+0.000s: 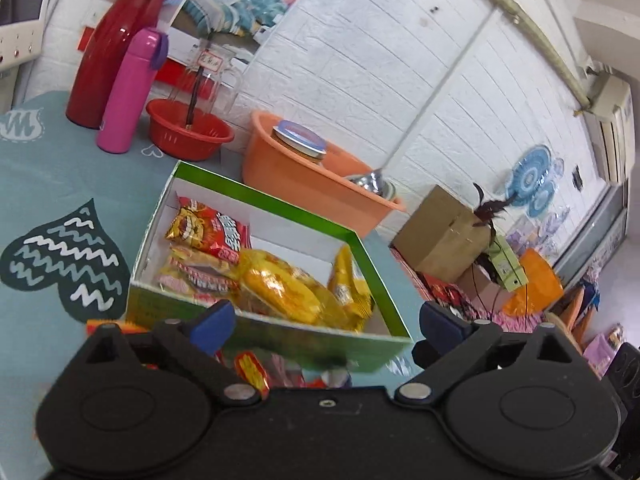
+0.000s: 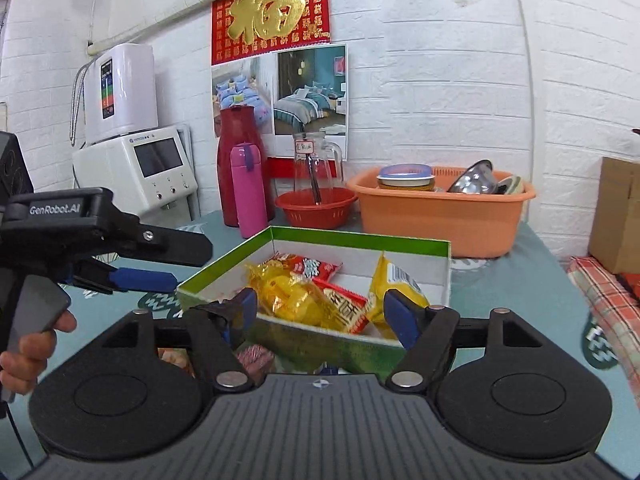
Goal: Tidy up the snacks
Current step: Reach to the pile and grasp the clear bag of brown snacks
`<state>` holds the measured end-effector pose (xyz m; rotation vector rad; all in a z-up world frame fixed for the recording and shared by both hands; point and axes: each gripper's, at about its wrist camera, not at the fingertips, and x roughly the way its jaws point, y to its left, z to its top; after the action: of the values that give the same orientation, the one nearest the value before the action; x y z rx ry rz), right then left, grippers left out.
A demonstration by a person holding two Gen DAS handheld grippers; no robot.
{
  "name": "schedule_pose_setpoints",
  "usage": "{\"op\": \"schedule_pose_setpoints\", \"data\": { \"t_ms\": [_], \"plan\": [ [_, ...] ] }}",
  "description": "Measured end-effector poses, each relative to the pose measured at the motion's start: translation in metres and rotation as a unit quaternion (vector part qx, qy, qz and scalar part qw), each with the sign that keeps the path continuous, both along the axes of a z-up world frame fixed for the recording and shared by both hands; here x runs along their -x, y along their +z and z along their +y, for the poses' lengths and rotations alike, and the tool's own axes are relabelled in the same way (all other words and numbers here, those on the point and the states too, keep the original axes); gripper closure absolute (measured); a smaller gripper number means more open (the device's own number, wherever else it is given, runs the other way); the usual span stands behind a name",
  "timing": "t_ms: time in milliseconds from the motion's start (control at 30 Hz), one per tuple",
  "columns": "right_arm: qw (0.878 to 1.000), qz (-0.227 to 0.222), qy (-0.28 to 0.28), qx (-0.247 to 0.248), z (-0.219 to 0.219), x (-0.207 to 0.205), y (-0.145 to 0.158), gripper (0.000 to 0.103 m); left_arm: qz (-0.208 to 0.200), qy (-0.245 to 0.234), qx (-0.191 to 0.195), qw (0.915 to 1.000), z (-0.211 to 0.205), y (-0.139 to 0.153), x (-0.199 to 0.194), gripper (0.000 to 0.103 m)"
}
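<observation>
Nearest my lens, the right gripper (image 2: 320, 312) has its jaws spread wide with nothing between them. The left gripper (image 1: 326, 318) is just as wide and empty. No earlier motion is worth noting. Just past both sits the green box (image 2: 360, 242) on the table (image 1: 60, 184), already holding snack packets (image 2: 304, 296): crinkly yellow and red foil bags, light, soft and slippery. I judge I should pinch each by a sealed edge or corner, gently, so the contents do not crush. A few loose packets (image 1: 252, 372) lie on the table in front of the box, under my left jaws. The left gripper's housing reads "GenRobot.AI" in the right wrist view. Packet lettering is Chinese, too blurred for me to read.
</observation>
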<state>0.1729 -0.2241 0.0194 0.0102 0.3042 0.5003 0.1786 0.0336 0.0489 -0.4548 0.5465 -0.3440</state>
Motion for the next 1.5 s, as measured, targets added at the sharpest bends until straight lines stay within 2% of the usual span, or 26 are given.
{"op": "schedule_pose_setpoints", "data": {
  "t_ms": [100, 300, 467, 633, 667, 700, 767, 800, 1033, 1200, 1333, 1467, 1500],
  "plan": [
    [1.0, 0.008, 0.004, -0.002, -0.011, 0.024, -0.006, 0.0, 0.002, -0.017, -0.019, 0.9997, -0.01, -0.002, 0.027, 0.0],
    [0.998, 0.052, 0.022, -0.006, -0.019, 0.059, -0.036, 0.0, 0.026, -0.045, -0.013, 0.9986, -0.017, -0.033, 0.07, 0.0],
    [0.995, 0.091, 0.04, 0.003, -0.004, 0.064, -0.062, 0.0, 0.067, -0.044, 0.022, 0.9965, -0.011, -0.066, 0.093, 0.0],
    [0.994, 0.088, 0.055, 0.02, 0.016, 0.055, -0.07, 0.0, 0.081, -0.028, 0.058, 0.9947, 0.003, -0.078, 0.102, 0.0],
    [0.994, 0.089, 0.056, 0.02, 0.018, 0.053, -0.072, 0.004, 0.081, -0.026, 0.059, 0.9946, 0.005, -0.078, 0.101, 0.0],
    [0.993, 0.097, 0.059, 0.021, 0.018, 0.051, -0.075, 0.034, 0.081, -0.025, 0.06, 0.9946, 0.006, -0.078, 0.1, 0.0],
    [0.992, 0.104, 0.066, 0.004, 0.012, 0.056, -0.077, 0.041, 0.08, -0.033, 0.062, 0.9943, 0.005, -0.079, 0.1, 0.0],
    [0.992, 0.107, 0.071, 0.001, 0.008, 0.06, -0.076, 0.049, 0.08, -0.038, 0.065, 0.9939, 0.004, -0.081, 0.098, 0.0],
    [0.991, 0.112, 0.065, -0.018, -0.008, 0.091, -0.08, 0.047, 0.1, -0.079, 0.081, 0.9885, -0.021, -0.095, 0.08, 0.0],
    [0.991, 0.118, 0.06, -0.022, -0.011, 0.092, -0.081, 0.042, 0.104, -0.102, 0.082, 0.9859, -0.033, -0.1, 0.078, 0.0],
    [0.991, 0.12, 0.059, -0.024, -0.009, 0.089, -0.082, 0.042, 0.106, -0.105, 0.088, 0.9849, -0.034, -0.102, 0.076, 0.0],
    [0.99, 0.121, 0.06, -0.028, -0.008, 0.084, -0.084, 0.039, 0.108, -0.103, 0.091, 0.9846, -0.034, -0.104, 0.073, 0.011],
    [0.99, 0.121, 0.059, -0.029, -0.007, 0.083, -0.085, 0.039, 0.106, -0.102, 0.087, 0.9853, -0.035, -0.104, 0.072, 0.026]
  ]
}}
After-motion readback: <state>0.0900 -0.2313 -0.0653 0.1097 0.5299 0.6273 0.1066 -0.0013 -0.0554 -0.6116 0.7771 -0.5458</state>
